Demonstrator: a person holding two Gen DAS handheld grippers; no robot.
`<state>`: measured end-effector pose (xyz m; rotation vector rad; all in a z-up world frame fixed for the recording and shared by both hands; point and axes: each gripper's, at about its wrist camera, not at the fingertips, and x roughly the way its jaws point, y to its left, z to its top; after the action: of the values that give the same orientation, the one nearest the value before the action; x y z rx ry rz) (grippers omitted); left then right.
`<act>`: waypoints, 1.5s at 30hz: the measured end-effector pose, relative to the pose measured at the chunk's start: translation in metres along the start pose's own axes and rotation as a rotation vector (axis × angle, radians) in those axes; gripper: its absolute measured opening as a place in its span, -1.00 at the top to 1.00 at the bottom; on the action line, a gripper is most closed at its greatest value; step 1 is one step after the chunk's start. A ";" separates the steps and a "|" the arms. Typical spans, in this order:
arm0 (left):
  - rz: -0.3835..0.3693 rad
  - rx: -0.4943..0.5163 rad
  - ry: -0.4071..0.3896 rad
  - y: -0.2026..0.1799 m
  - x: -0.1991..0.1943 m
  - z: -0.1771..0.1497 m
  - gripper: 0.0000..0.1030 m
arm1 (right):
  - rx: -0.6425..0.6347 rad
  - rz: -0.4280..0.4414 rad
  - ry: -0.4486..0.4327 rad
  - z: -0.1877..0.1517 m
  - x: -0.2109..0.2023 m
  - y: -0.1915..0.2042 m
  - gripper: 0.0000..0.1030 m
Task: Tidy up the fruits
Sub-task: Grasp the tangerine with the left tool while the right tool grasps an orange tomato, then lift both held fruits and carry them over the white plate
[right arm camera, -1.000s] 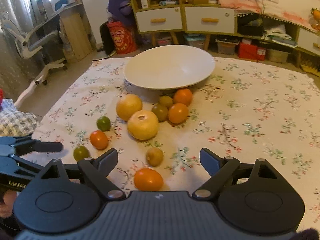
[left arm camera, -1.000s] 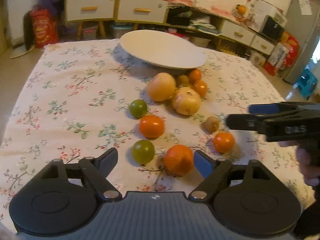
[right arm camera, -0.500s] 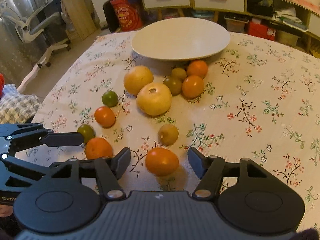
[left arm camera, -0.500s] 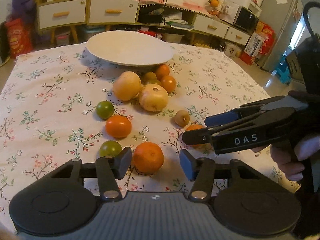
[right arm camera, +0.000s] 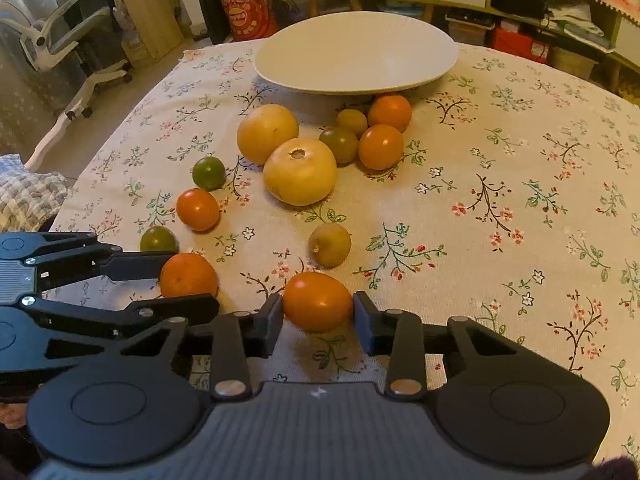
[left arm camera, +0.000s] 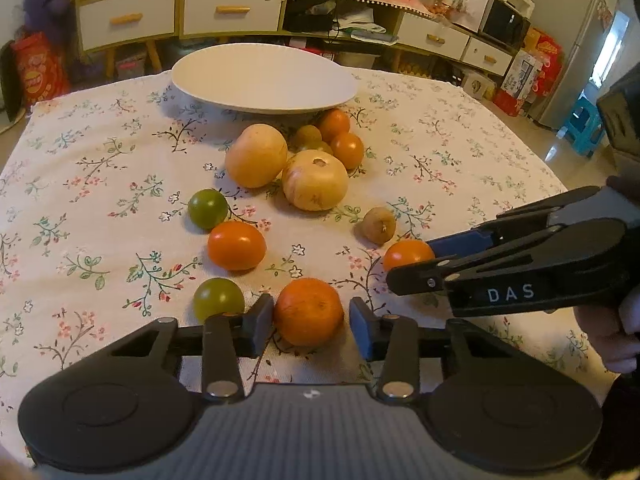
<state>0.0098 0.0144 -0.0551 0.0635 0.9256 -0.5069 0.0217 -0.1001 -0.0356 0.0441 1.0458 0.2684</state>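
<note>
Looking along my left claw [left arm camera: 308, 320], I see the mandarin [left arm camera: 309, 311] sitting between its two fingers; the left finger touches the peel, the right one stands a little off, so the claw is not yet closed on it. My right claw [right arm camera: 318, 314] has both fingers pressed against the orange tomato [right arm camera: 318, 301], clamped on it. From the left view this tomato [left arm camera: 408, 254] is half hidden behind the right claw's blue finger [left arm camera: 464, 240]. The white plate [left arm camera: 264, 78] stands at the far side of the table [left arm camera: 80, 184], and its rim covers part of the fruits just behind the two big yellow fruits [left arm camera: 314, 179]. The green tomato [left arm camera: 218, 298] is cut partly by my left finger. On the right claw's body I read "DAS" [left arm camera: 511, 293].
</note>
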 end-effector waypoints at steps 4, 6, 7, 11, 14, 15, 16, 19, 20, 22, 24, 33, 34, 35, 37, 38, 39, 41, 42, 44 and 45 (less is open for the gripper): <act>0.000 -0.003 -0.004 0.000 0.000 0.000 0.69 | -0.018 -0.019 -0.002 -0.001 0.000 0.005 0.33; 0.000 -0.007 -0.004 0.000 0.000 -0.001 0.70 | -0.024 -0.027 -0.003 0.000 0.000 0.006 0.34; 0.001 -0.007 -0.004 0.000 0.000 -0.001 0.70 | -0.023 -0.030 -0.003 0.000 0.000 0.007 0.34; 0.005 -0.008 -0.002 0.000 -0.001 0.000 0.71 | -0.023 -0.035 -0.001 0.001 0.001 0.008 0.34; 0.011 -0.020 0.001 0.002 -0.002 0.001 0.71 | -0.021 -0.037 0.003 0.001 0.000 0.008 0.34; 0.013 -0.026 0.002 0.003 -0.002 0.001 0.71 | -0.020 -0.038 0.003 0.001 0.000 0.008 0.34; 0.014 -0.032 0.003 0.003 -0.002 0.001 0.72 | -0.018 -0.039 0.004 0.001 -0.001 0.008 0.34; 0.018 -0.043 0.006 0.005 -0.003 0.002 0.72 | -0.014 -0.040 0.002 0.002 -0.002 0.008 0.34; 0.020 -0.045 0.007 0.006 -0.003 0.002 0.72 | -0.012 -0.041 0.000 0.003 -0.002 0.008 0.34; 0.023 -0.048 0.008 0.005 -0.003 0.003 0.72 | -0.011 -0.041 -0.005 0.003 -0.004 0.008 0.34; 0.023 -0.049 0.008 0.005 -0.003 0.003 0.72 | -0.009 -0.042 -0.011 0.004 -0.006 0.008 0.34; 0.025 -0.051 0.004 0.003 -0.004 0.005 0.73 | 0.003 -0.035 -0.031 0.008 -0.013 0.006 0.34; 0.023 -0.051 0.001 0.003 -0.005 0.006 0.73 | 0.004 -0.033 -0.033 0.009 -0.013 0.006 0.34; 0.021 -0.050 -0.001 0.002 -0.005 0.007 0.73 | 0.006 -0.032 -0.034 0.009 -0.014 0.006 0.34; 0.016 -0.051 -0.008 0.002 -0.007 0.008 0.73 | 0.010 -0.031 -0.040 0.011 -0.015 0.006 0.34; 0.014 -0.052 -0.011 0.002 -0.008 0.009 0.73 | 0.012 -0.030 -0.042 0.012 -0.016 0.006 0.34; 0.012 -0.053 -0.015 0.002 -0.009 0.010 0.73 | 0.015 -0.029 -0.045 0.013 -0.017 0.006 0.34; 0.006 -0.059 -0.024 0.004 -0.011 0.011 0.73 | 0.023 -0.027 -0.054 0.016 -0.019 0.004 0.34; 0.002 -0.062 -0.029 0.004 -0.012 0.012 0.73 | 0.027 -0.027 -0.058 0.017 -0.020 0.003 0.34; -0.003 -0.068 -0.036 0.005 -0.014 0.013 0.73 | 0.036 -0.027 -0.067 0.019 -0.022 0.002 0.34; -0.004 -0.070 -0.038 0.005 -0.015 0.014 0.73 | 0.039 -0.027 -0.071 0.021 -0.023 0.001 0.34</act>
<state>0.0156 0.0211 -0.0360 -0.0113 0.9058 -0.4781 0.0284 -0.1025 -0.0056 0.0742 0.9808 0.2200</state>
